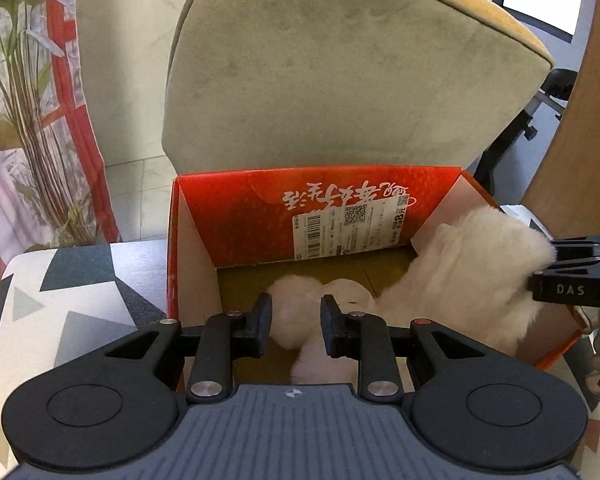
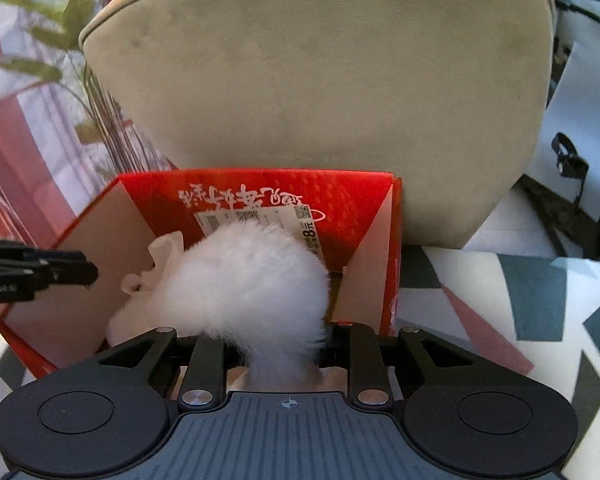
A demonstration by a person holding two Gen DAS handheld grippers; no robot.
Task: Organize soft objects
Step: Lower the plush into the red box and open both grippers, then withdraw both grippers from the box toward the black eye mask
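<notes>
Fluffy white plush toy (image 2: 244,280) hangs inside the red carton (image 2: 364,200), mid-frame; my right fingers (image 2: 276,354) pinch its fur, my left fingers (image 1: 296,326) slightly parted around its other end. Placing step; next I judge both should release and withdraw.

colours and patterns on record

plush toy (image 2: 256,280): white, fluffy all over. box (image 1: 172,248): red outside, with plain brown card on its inner walls and floor; the far inner panel is red with white script and carries a white label (image 1: 352,228) printed in black. chair back (image 1: 340,72): beige-grey with a tan edge. table covering (image 1: 72,300): white ground with dark teal, grey and pink geometric shapes. both grippers (image 1: 295,326) (image 2: 278,354): black. curtain (image 1: 64,48): red and white. plant (image 1: 24,92): green leaves on pale stems.
</notes>
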